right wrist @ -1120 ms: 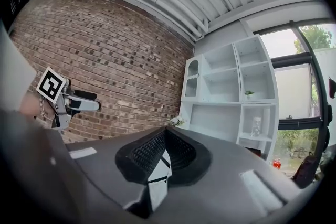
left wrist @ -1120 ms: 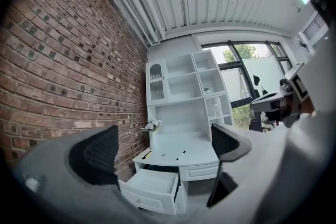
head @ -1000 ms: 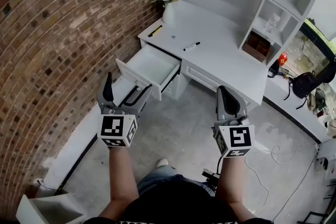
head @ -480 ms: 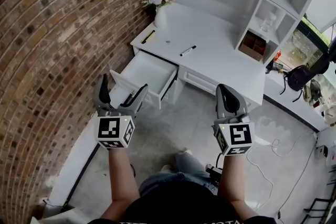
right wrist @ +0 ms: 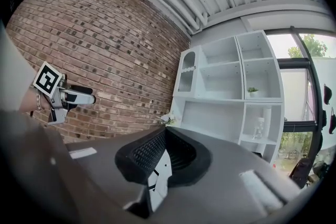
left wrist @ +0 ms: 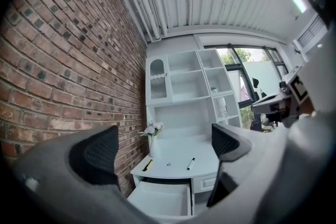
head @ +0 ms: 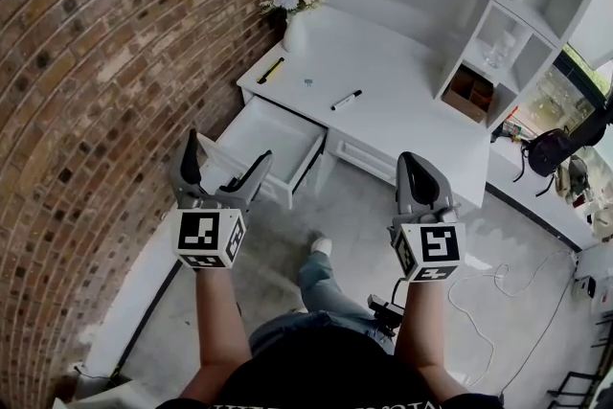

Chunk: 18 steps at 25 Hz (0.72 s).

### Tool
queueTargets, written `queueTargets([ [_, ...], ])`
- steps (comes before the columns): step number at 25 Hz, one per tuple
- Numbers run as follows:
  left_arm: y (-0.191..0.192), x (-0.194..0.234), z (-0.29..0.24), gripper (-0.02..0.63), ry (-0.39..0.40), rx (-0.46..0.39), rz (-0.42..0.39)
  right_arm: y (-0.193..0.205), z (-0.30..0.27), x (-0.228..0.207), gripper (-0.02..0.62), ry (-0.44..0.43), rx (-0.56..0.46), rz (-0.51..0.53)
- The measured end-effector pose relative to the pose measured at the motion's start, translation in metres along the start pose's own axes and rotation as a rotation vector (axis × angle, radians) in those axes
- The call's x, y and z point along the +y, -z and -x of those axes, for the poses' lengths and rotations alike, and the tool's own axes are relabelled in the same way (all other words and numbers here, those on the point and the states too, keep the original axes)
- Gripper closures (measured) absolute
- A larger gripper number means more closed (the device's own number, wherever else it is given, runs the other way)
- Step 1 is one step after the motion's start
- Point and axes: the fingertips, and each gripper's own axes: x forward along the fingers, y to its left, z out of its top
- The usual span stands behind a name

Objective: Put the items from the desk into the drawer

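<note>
We hold our left gripper (head: pixel 229 150) at 10 o'clock, jaws spread with nothing between them, and our right gripper (head: pixel 414 166) at 2 o'clock, jaws pressed together. Past the left gripper the drawer (head: pixel 273 134) stands open. Beyond, at 12 o'clock, a marker (head: pixel 346 99) and a yellow pen (head: pixel 271 70) lie on the desk (head: pixel 402 86).

We see the white drawer (head: pixel 268 134) open under the desk (head: pixel 402 96). On the desk lie a black marker (head: pixel 346 100), a yellow pen (head: pixel 271 70) and a tiny thing (head: pixel 307 82).

Open drawer (head: pixel 273 139) unobstructed from above; brick wall (head: pixel 115 62) close alongside
</note>
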Motion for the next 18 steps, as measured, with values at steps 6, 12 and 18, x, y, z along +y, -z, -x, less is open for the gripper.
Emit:
queueTargets([
  [6, 0.012, 0.005, -0.057, 0.043, 0.015, 0.029, -0.021, 0.014, -0.051, -0.028, 0.588, 0.008, 0.003, -0.031],
  [12, 0.019, 0.006, -0.134, 0.043, 0.054, 0.063, -0.065, 0.032, -0.115, -0.061, 0.588, 0.007, 0.032, -0.059],
  [18, 0.026, 0.004, -0.223, 0.043, 0.088, 0.080, -0.077, 0.045, -0.179, -0.109, 0.588, 0.027, 0.056, -0.078],
])
